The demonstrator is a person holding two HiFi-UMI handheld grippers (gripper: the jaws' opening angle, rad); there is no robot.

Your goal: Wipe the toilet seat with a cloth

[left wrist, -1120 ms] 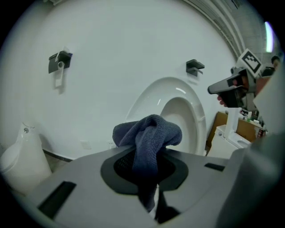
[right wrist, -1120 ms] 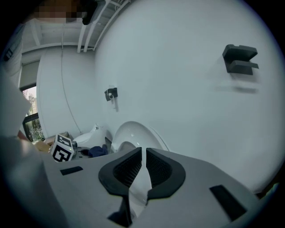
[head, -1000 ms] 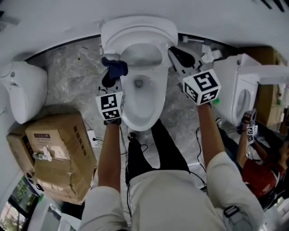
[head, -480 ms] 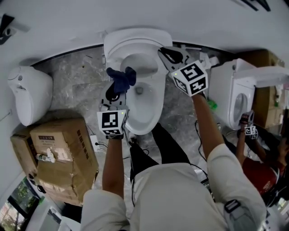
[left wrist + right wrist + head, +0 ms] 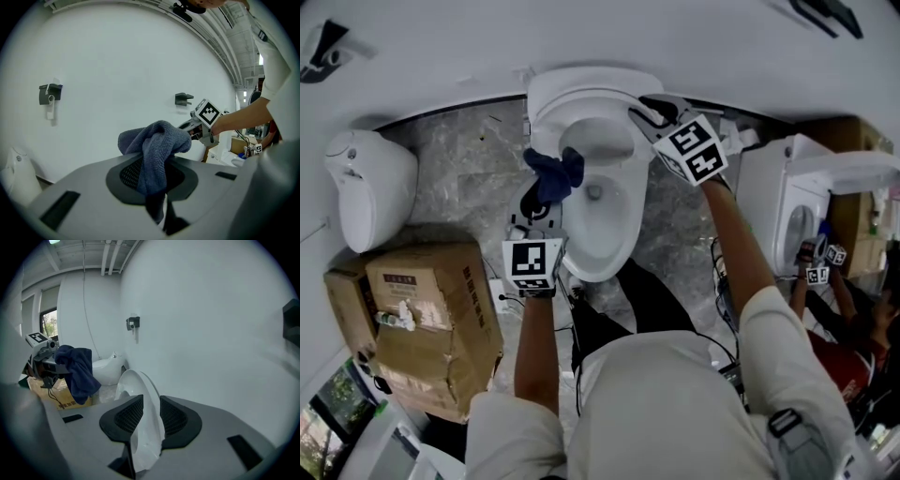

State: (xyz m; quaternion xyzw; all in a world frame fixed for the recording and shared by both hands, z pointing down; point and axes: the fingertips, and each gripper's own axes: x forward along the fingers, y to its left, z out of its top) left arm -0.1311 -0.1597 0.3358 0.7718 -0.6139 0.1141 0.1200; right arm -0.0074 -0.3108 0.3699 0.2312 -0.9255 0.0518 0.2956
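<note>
A white toilet (image 5: 598,246) stands in front of me with its seat (image 5: 581,92) raised against the back. My right gripper (image 5: 643,111) is at the seat's right edge. The seat's white rim (image 5: 144,420) stands between the jaws, which have just been opening and now sit slack around it. My left gripper (image 5: 546,192) hangs over the left side of the bowl, shut on a dark blue cloth (image 5: 554,172). The cloth (image 5: 157,145) is bunched up between the jaws and droops over them. From the right gripper view the cloth (image 5: 77,369) hangs at the left.
Cardboard boxes (image 5: 422,314) sit on the floor at the left, behind them a white fixture (image 5: 370,187). Another white toilet (image 5: 792,202) stands close on the right, with a second person (image 5: 853,328) beside it. Cables (image 5: 581,309) trail on the floor by my feet.
The left gripper has lifted the cloth from the bowl's left rim to above its left side. The right gripper has shifted left to the raised seat.
</note>
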